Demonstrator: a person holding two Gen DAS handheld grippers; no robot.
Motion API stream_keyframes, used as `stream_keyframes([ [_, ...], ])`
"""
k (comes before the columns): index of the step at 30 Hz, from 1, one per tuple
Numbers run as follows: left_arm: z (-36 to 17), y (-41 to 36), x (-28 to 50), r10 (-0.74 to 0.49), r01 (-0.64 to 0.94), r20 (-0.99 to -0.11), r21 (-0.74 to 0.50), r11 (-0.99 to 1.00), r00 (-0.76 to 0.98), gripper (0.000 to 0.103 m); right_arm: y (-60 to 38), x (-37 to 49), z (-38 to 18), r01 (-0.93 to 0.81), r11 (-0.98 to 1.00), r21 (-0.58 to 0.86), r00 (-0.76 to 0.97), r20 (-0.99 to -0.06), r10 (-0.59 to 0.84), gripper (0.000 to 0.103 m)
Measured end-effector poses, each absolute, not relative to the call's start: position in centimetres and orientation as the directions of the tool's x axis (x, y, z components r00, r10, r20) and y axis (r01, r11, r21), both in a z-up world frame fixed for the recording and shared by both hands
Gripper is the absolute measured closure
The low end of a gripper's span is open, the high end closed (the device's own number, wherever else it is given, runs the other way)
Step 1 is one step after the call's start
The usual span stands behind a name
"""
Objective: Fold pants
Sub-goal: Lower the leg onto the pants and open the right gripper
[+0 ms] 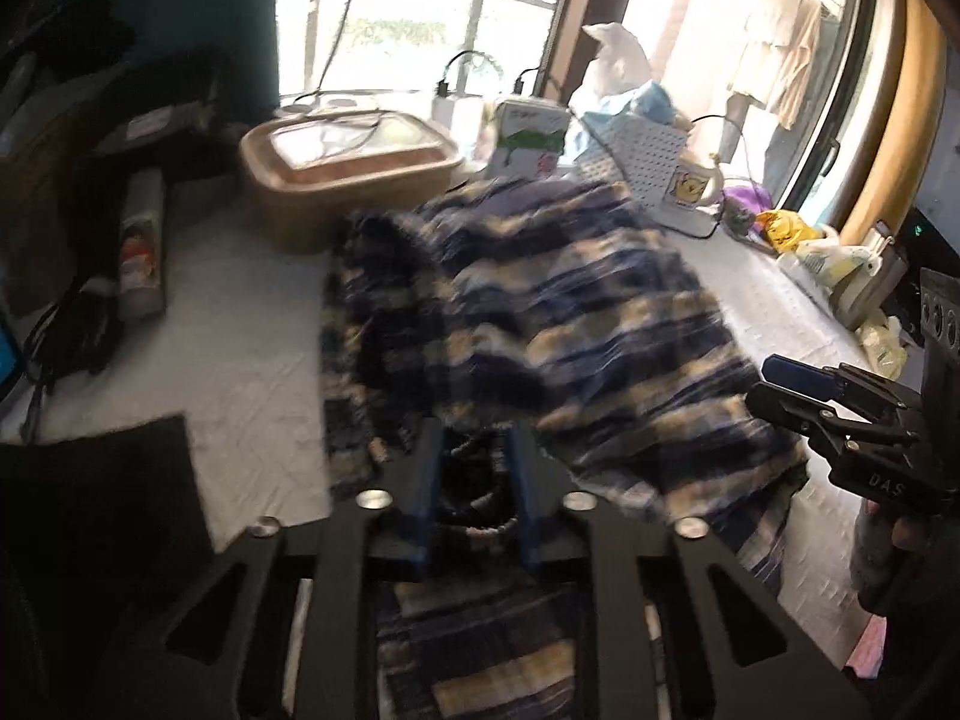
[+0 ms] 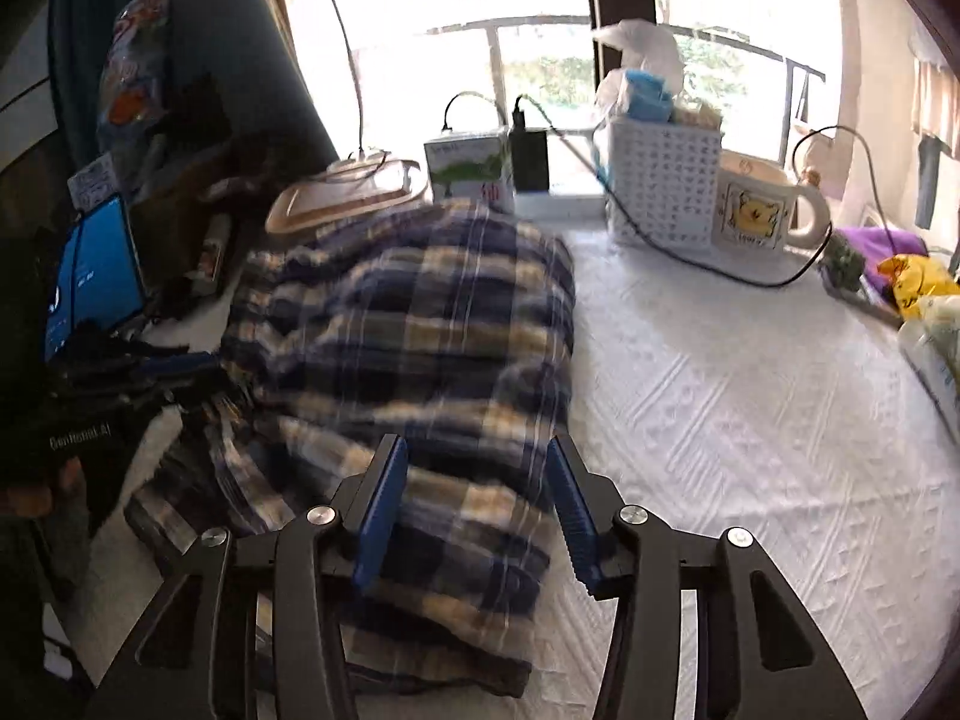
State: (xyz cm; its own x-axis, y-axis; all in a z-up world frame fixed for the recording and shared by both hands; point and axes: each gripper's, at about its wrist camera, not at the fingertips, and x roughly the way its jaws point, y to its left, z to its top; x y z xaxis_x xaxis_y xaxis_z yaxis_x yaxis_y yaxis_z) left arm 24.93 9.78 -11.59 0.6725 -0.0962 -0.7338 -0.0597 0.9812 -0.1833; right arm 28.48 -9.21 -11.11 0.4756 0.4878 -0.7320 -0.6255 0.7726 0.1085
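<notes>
Blue, cream and tan plaid pants (image 1: 576,312) lie bunched on the white quilted table cover (image 2: 750,420), blurred by motion. My left gripper (image 1: 475,468) has its blue pads close together, pinching a dark gathered edge of the pants, and cloth drapes away from it. My right gripper (image 2: 477,480) hovers over the near part of the pants (image 2: 408,324); plaid cloth shows in the wide gap between its blue pads, which do not press on it. In the left wrist view the right gripper (image 1: 774,387) sits at the pants' right edge, held by a hand.
Along the far edge stand a tan lidded box (image 1: 354,174), a milk carton (image 2: 468,171), a white basket (image 2: 660,186), a mug (image 2: 762,204) and a black cable (image 2: 720,264). A blue-lit screen (image 2: 96,276) and dark clutter fill the left; snack packets (image 2: 912,282) lie at the right.
</notes>
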Motion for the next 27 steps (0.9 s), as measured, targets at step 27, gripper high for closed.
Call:
stream_keyframes([
  [27,-9.6,12.8,19.5,0.037,-0.178,-0.77,-0.1,0.979,0.637,0.083,-14.7,25.3,-12.1,-0.628,0.771,0.106,0.39,-0.814,0.431,0.058],
])
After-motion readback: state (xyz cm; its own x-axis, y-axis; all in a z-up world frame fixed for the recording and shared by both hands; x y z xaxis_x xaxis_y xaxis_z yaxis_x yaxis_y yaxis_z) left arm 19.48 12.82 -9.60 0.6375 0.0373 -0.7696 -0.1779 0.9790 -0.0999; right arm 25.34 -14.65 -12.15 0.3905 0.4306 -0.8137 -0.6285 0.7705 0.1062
